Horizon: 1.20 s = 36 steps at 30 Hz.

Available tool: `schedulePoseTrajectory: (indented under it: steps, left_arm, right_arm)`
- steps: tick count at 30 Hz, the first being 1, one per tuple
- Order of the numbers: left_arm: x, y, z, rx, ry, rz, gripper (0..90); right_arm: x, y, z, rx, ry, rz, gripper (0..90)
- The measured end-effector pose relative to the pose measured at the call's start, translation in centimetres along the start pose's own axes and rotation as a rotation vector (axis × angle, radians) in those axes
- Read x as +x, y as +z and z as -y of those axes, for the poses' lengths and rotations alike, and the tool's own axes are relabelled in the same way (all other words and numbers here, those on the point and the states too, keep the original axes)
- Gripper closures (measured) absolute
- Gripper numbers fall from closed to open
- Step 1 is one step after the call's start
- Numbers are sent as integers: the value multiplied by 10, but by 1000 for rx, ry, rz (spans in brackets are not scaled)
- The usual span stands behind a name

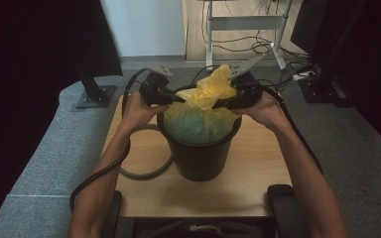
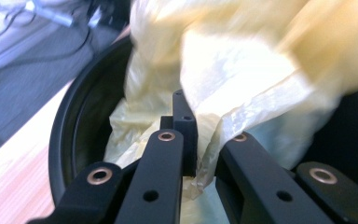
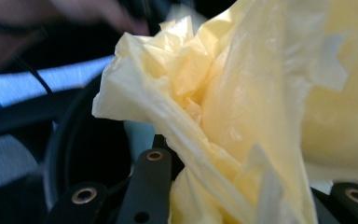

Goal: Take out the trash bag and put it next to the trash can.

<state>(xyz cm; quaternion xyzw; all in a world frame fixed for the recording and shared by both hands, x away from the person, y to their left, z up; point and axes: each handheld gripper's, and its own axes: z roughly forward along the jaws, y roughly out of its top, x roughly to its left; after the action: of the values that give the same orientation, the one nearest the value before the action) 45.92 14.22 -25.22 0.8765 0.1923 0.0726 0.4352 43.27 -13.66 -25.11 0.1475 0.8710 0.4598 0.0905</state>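
**Bag neck bunched between two grippers, above the bin**

High view: yellow bag (image 1: 203, 106) seated in the black bin (image 1: 200, 158) at the middle of the bench (image 1: 258, 163), its gathered top standing up over the rim. Left gripper (image 1: 178, 97) in from the left, right gripper (image 1: 219, 104) in from the right, tips meeting at the neck of the bag from opposite sides, about level with each other. Neither hand clearly nearer; both at the plastic. Loose top pointing up and slightly away, so any tying or lifting likely to run straight up along that line.

Left gripper view: left gripper (image 2: 200, 154) closed right down on a fold of the bag (image 2: 242, 79), thin plastic pinched between the jaws. Bin rim (image 2: 63, 140) curving off to the left, bench (image 2: 14, 158) beyond it. Bunched top rising ahead and to the right of the jaws.

Right gripper view: right gripper (image 3: 200, 186) almost closed, a thick twist of the bag (image 3: 242, 102) pinched between the jaws. Crumpled top straight ahead and above. Bin rim (image 3: 58, 154) dark at the left.
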Motion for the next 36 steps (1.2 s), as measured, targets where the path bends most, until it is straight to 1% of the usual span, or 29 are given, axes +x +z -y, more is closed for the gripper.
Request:
schedulePoseTrajectory:
  steps: [1, 2, 4, 6, 7, 8, 9, 10, 12, 13, 14, 15, 16, 17, 18, 19, 20, 21, 22, 23, 24, 25, 27, 29, 30, 32, 36]
  left_arm:
    - [-3, -3, -3, -14, 10, 11, 889]
    - [-9, -4, -9, -15, 30, 26, 888]
    - [-16, -3, -14, -11, 57, 38, 880]
    - [-22, 0, -19, -3, 80, 56, 874]
    - [-25, 3, -21, 1, 88, 61, 872]
    - [-28, 6, -23, 7, 93, 73, 869]
    - [-30, 9, -25, 5, 100, 92, 867]
    - [-31, 11, -26, 5, 105, 104, 865]
    - [-34, 18, -29, 10, 116, 130, 865]
    - [-36, 22, -30, 13, 123, 146, 864]
    - [-38, 25, -32, 8, 136, 168, 865]
    - [-39, 27, -33, 8, 137, 177, 865]
    - [-40, 28, -33, 15, 139, 175, 864]
    - [-40, 29, -32, 18, 138, 172, 857]
    - [-39, 28, -31, 10, 127, 173, 827]
    - [-37, 25, -30, -1, 117, 164, 781]
    - [-35, 21, -28, -10, 102, 136, 713]
    - [-34, 18, -27, -12, 91, 103, 610]
    - [-32, 14, -25, -8, 79, 84, 516]
    - [-29, 12, -22, -6, 67, 81, 462]
    - [-28, 10, -20, -6, 58, 70, 413]
    - [-26, 7, -17, -5, 47, 58, 380]
    - [-23, 2, -11, -18, 22, 78, 345]
    - [-19, -3, -5, -34, -4, 80, 315]
    - [-18, -5, -2, -31, -12, 78, 302]
    - [-15, -7, 5, -14, -30, 92, 260]
    - [-11, -4, 19, 37, -45, 112, 230]
  right_arm:
    - [1, 4, 0, 18, -4, 0, 772]
    - [1, 8, 0, 31, -8, -1, 770]
    - [3, 18, -1, 47, -23, 3, 737]
    - [3, 24, -2, 48, -39, 27, 629]
    - [4, 28, -3, 42, -36, 26, 542]
    - [4, 31, -3, 42, -37, 19, 435]
    - [4, 36, -3, 41, -38, 35, 311]
    - [5, 40, -3, 40, -33, 38, 248]
    - [7, 45, -4, 33, -38, 27, 202]
    - [8, 47, -5, 34, -44, 24, 198]
    - [10, 49, -6, 35, -51, 19, 218]
    - [12, 52, -7, 43, -55, 9, 298]
    - [14, 54, -7, 56, -64, -9, 399]
    - [14, 54, -6, 62, -73, -11, 467]
    - [14, 54, -5, 67, -74, -12, 556]
    - [13, 54, -3, 65, -71, -11, 615]
    - [12, 53, -1, 63, -66, -11, 671]
    - [10, 51, 2, 60, -53, -15, 718]
    - [9, 50, 3, 57, -48, -15, 742]
    - [8, 47, 4, 55, -38, -17, 755]
    - [7, 45, 4, 54, -37, -16, 763]
    - [7, 44, 4, 53, -35, -10, 764]
    - [6, 40, 3, 55, -32, -6, 765]
    - [5, 37, 3, 61, -33, 6, 766]
    - [4, 35, 3, 54, -25, 14, 767]
    - [1, 28, 3, 38, -12, 26, 768]
    - [-2, 15, 2, 0, 7, 51, 768]
